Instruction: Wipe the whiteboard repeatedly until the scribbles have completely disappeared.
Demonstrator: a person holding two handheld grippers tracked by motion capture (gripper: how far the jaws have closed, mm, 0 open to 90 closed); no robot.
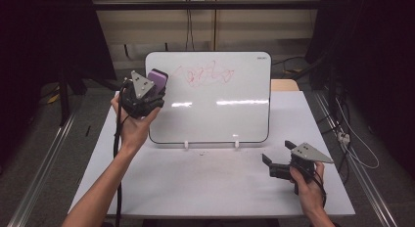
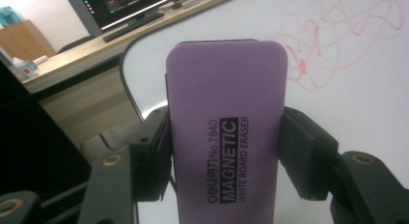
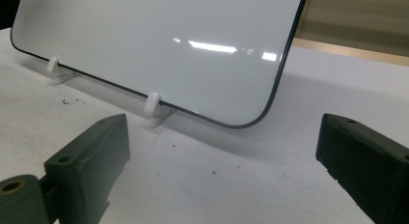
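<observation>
In the high view, the left claw [image 1: 149, 92] was raised off the surface [image 1: 210, 180] at the upper left corner of the whiteboard [image 1: 215, 114], which stood propped on two small white clips [image 1: 186, 145] near the middle of the surface. Its jaws were clamped on a purple eraser [image 1: 158, 79], whose top end stuck out past the jaw tips, at or just in front of the board's left edge; whether it touched the board was hard to tell from above. A red scribble [image 1: 205, 74] ran across the top of the board, to the right of the eraser and apart from it. The right claw [image 1: 277, 156] sat low over the near right part of the surface, in front of the board's lower right corner, jaws spread with nothing between them. In the left gripper view, the eraser [image 2: 226, 132] stood upright between the two black jaws, one pad pressed against each long side, its printed label reading "MAGNETIC WHITE BOARD ERASER". Behind it lay the whiteboard [image 2: 347, 113], with the red scribble [image 2: 347, 40] up and to the right of the eraser's top end. In the right gripper view, the right claw [image 3: 224, 151] was wide open and empty, just above the surface [image 3: 217, 185], pointed at the board's [image 3: 159, 45] rounded lower corner, where one white clip [image 3: 153, 105] held the bottom edge.
</observation>
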